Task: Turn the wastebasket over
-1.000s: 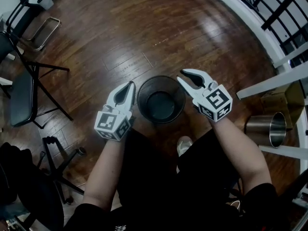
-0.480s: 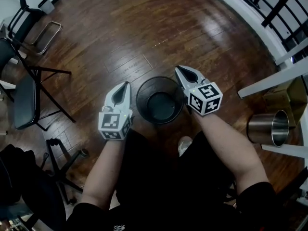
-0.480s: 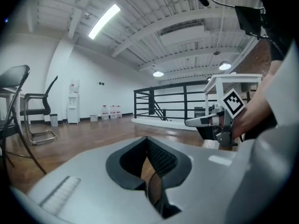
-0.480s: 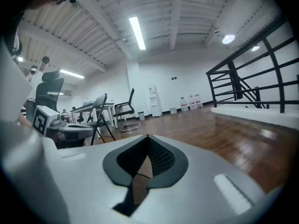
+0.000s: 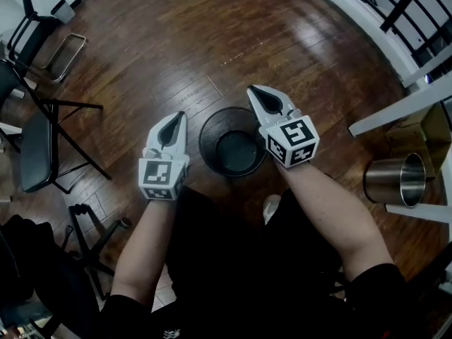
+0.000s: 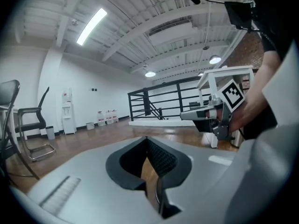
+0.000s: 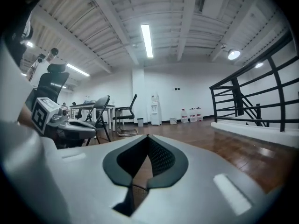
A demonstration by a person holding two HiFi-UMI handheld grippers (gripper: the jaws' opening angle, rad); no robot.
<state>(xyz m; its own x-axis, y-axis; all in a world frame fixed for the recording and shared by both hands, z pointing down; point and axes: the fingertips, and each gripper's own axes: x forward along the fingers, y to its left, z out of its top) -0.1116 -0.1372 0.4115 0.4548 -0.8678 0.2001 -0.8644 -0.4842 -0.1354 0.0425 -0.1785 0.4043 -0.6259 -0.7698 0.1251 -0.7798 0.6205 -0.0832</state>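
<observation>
1. Logging round black wire-mesh wastebasket (image 5: 233, 150) standing upright on dark brown wooden plank floor (image 5: 212, 41), mouth facing up, solid base showing down inside, between the two grippers.
2. Reading left white two-jaw gripper (image 5: 177, 117) as closed, tips meeting. Holding roughly level just beside the basket's left rim, apart from it in the head view. Seeing only floor through the pocket in the left gripper view, plus a thin dark curved edge low in the slot, too small to name.
3. Reading right white two-jaw gripper (image 5: 253, 92) as closed too, tips together. Lying over the basket's far right rim in the head view. Seeing floor through the pocket in the right gripper view, and a patch of mesh (image 7: 133, 190) low in the slot behind it. Judging that as basket wall below the jaws rather than a nip; not settling contact from these views.
4. Judging the step in hand: leaving it open. Fitting a basket waiting mouth-up to be tipped onto its rim, and equally a basket brought mouth-up from a rim-down stand.
5. Weighing any further handling: needing jaws parted before any hold, then a bite on the thin rim or mesh wall, ideally from opposite sides for balance. Expecting light, springy mesh, prone to slipping from the pads or skating across the smooth planks.
</observation>
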